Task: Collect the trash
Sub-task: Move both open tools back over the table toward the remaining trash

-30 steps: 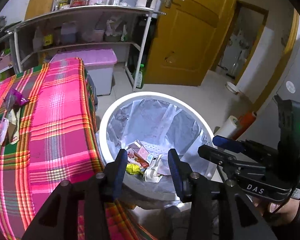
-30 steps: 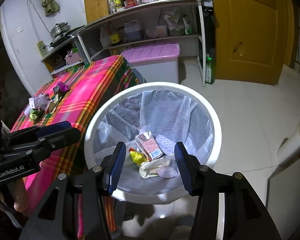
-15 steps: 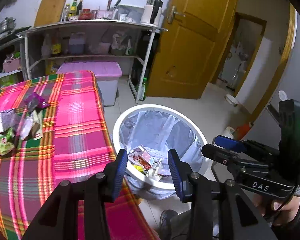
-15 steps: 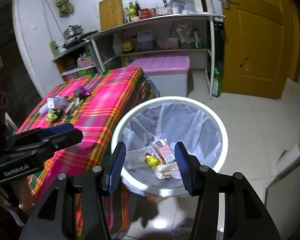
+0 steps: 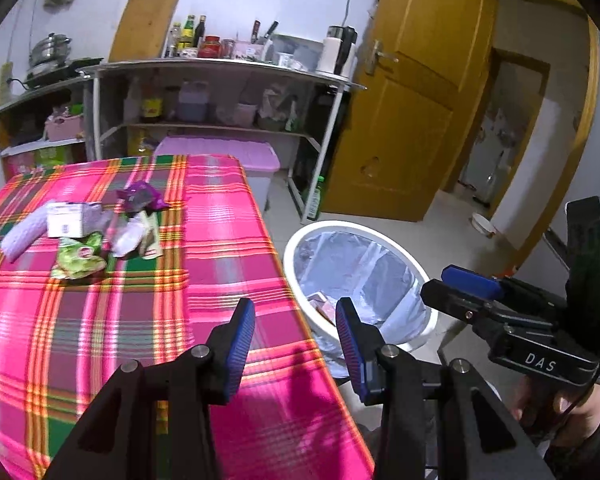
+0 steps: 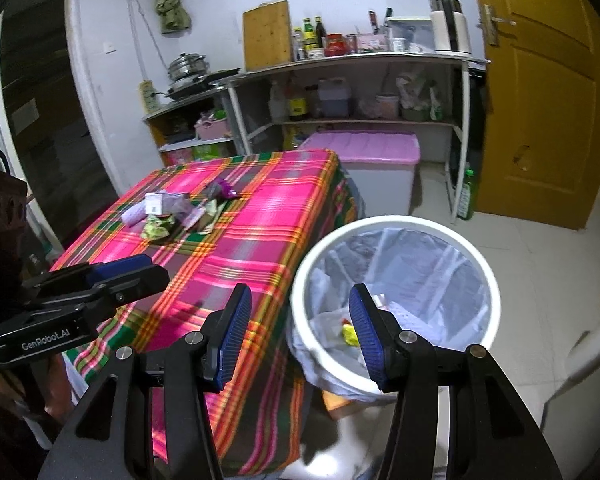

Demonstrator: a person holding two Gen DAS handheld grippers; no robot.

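Crumpled green, purple & white wrappers (image 5: 100,228) heaped on plaid cloth (image 5: 220,248); both claws spread, empty.

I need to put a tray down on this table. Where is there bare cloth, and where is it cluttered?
The near half of the table, from the wrapper pile to the near edge, is bare. So is the strip along the edge beside the bin. The far left part is crowded with wrappers.

One table (image 5: 220,240), one bin (image 5: 380,236), one pile of wrappers (image 5: 96,232), one pink-lidded tub (image 6: 364,148), two grippers (image 5: 296,332) (image 6: 298,328), one door (image 6: 540,100).
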